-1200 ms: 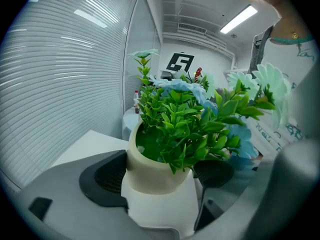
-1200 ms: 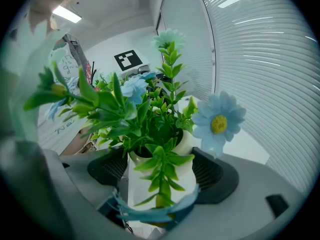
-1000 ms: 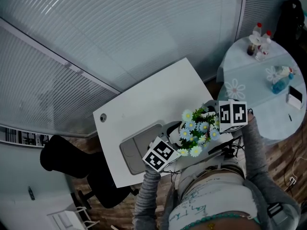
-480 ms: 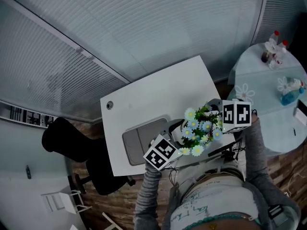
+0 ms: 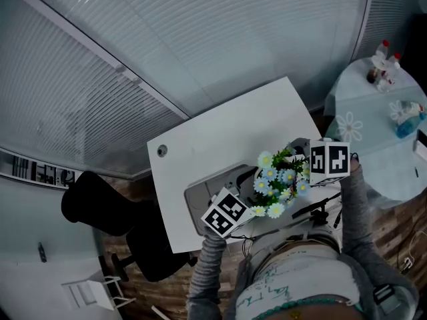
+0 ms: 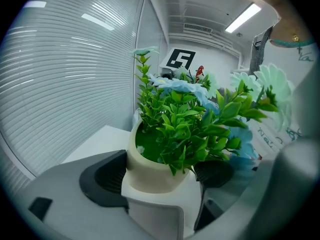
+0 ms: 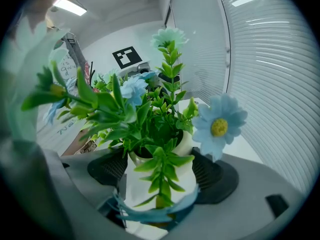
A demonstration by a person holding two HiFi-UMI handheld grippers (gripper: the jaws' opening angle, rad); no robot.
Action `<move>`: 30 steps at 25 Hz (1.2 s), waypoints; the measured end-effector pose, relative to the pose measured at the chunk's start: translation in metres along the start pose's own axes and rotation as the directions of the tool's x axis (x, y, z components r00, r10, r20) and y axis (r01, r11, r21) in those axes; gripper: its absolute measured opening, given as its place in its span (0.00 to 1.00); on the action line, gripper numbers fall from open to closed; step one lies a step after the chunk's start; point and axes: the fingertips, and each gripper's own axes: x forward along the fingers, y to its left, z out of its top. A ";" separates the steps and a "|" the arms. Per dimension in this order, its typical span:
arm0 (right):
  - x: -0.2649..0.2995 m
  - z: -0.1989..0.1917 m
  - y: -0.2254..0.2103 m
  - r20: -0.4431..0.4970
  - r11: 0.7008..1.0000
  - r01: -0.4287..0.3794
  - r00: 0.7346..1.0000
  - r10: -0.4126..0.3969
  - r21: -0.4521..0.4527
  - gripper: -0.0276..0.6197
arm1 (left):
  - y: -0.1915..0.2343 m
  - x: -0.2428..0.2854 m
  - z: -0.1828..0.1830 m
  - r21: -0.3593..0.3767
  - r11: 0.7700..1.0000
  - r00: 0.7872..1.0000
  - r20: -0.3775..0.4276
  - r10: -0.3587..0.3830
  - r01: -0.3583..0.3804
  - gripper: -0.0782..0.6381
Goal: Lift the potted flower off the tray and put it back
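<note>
Now, your left gripper (image 6: 158,177) and right gripper (image 7: 160,176) both clamped on the potted flower (image 5: 275,184), held just right of the grey tray (image 5: 203,192), over the white desk (image 5: 227,129).

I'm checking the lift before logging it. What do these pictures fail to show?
Gap under the pot: gripper views, blocked by left claw and right claw bodies; head view, by flowers.
Tray near end: head view, behind the left cube.
Bottle labels: head view, too small.
</note>
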 end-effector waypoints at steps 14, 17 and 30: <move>0.075 0.081 0.014 -0.001 0.999 0.037 0.999 -0.037 0.004 0.64 | 0.021 -0.087 -0.068 0.026 1.000 1.000 0.012 -0.017 0.016 0.71; 0.090 0.094 0.016 -0.006 0.999 0.039 0.999 -0.039 0.002 0.64 | 0.026 -0.101 -0.080 0.027 1.000 1.000 0.016 -0.015 0.015 0.71; 0.126 0.126 0.030 -0.007 0.997 0.072 0.997 -0.072 0.024 0.64 | 0.028 -0.137 -0.116 0.045 0.998 0.999 0.022 -0.047 0.046 0.71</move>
